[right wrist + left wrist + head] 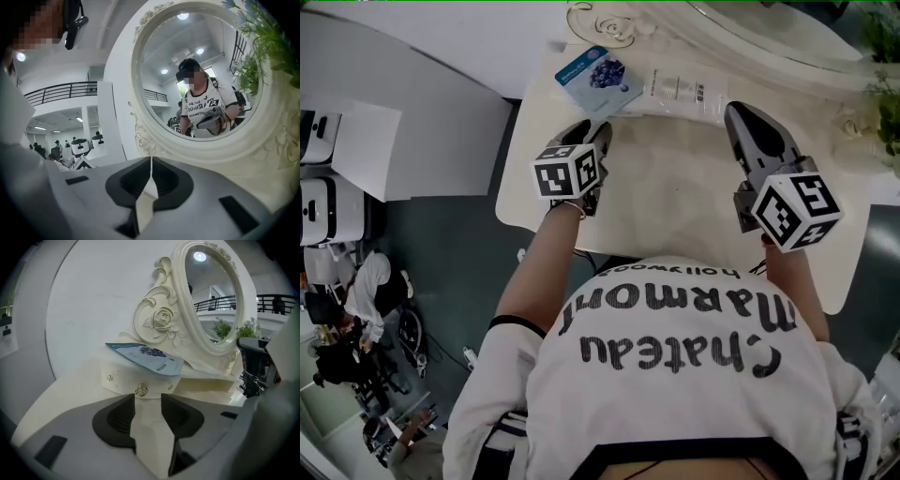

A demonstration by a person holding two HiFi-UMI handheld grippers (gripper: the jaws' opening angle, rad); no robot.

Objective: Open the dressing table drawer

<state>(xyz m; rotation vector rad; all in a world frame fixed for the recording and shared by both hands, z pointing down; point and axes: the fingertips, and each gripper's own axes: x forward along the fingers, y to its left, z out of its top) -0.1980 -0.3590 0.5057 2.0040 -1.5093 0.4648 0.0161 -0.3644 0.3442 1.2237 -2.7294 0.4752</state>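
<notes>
Drawer point(123, 380) sits mid-frame in the left gripper view, seemingly shut; left gripper point(147, 401) fingers spread, knob point(141, 390) just beyond them, ungripped. Right gripper point(151, 164) fingers clenched on nothing. Grasping and pulling remain.

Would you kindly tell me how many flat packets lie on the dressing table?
2. The blue packet lies at the back left of the table top; the white packet lies just right of it, before the mirror. More may be hidden from view.
</notes>
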